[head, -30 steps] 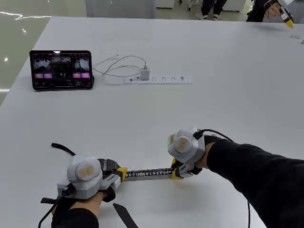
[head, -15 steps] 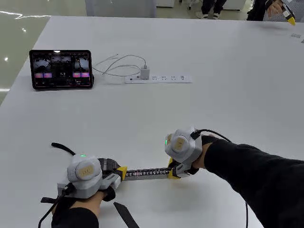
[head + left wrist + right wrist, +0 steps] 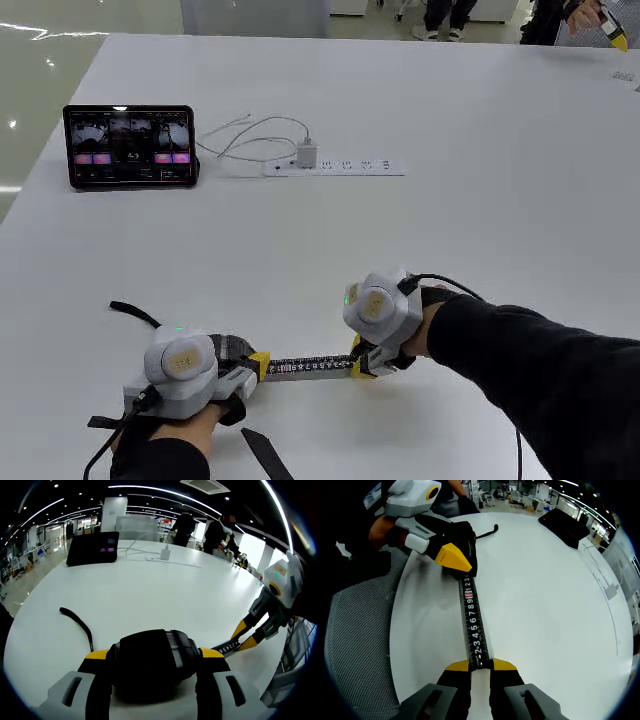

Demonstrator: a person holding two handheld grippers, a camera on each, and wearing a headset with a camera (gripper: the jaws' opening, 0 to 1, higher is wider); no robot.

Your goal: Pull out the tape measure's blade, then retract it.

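Note:
The black tape measure case (image 3: 150,662) sits between the yellow-tipped jaws of my left gripper (image 3: 155,655), which is shut on it. In the head view that left gripper (image 3: 245,370) is at the lower left with the case (image 3: 228,350) under it. A short length of black blade (image 3: 308,367) with printed numbers runs from the case to my right gripper (image 3: 362,367). In the right gripper view the blade (image 3: 472,625) leads from the case (image 3: 455,540) down to my right gripper (image 3: 480,666), which is shut on the blade's tip.
A tablet (image 3: 130,147) stands at the back left, with a white power strip (image 3: 335,167) and looped cable (image 3: 250,135) beside it. A black wrist strap (image 3: 135,313) trails from the case. A person's hand with a yellow tool (image 3: 598,18) shows far right.
My right gripper has moved left toward the case with the blade tip, so the exposed blade is shorter. The left gripper and case stay put.

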